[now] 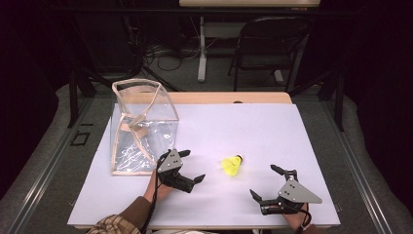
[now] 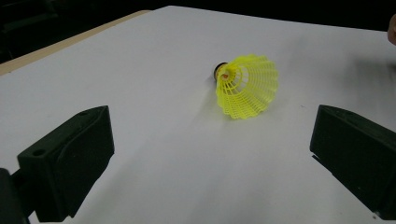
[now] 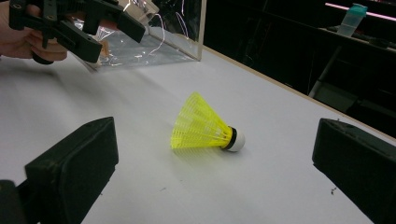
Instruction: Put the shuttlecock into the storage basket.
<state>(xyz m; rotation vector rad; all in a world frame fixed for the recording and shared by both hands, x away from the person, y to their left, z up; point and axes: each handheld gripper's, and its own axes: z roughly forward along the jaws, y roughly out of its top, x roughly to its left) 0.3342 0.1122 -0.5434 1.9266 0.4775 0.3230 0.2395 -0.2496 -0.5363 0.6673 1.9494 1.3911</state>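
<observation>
A yellow shuttlecock (image 1: 232,165) lies on its side on the white table top (image 1: 214,131), between my two grippers. My left gripper (image 1: 192,165) is to its left, open and empty, with its jaws turned toward it. In the left gripper view the shuttlecock (image 2: 246,85) lies ahead of the spread jaws, skirt toward the camera. My right gripper (image 1: 265,182) stands open at the front right. Its own view has the shuttlecock (image 3: 205,127) ahead, white cork tip to the right, and the left gripper (image 3: 74,23) at the top left.
A clear plastic bag (image 1: 141,124) with a tan rim stands open at the table's left, just behind the left gripper, and shows as the bag (image 3: 154,32) in the right gripper view. A dark chair (image 1: 268,44) and a table leg stand beyond the far edge.
</observation>
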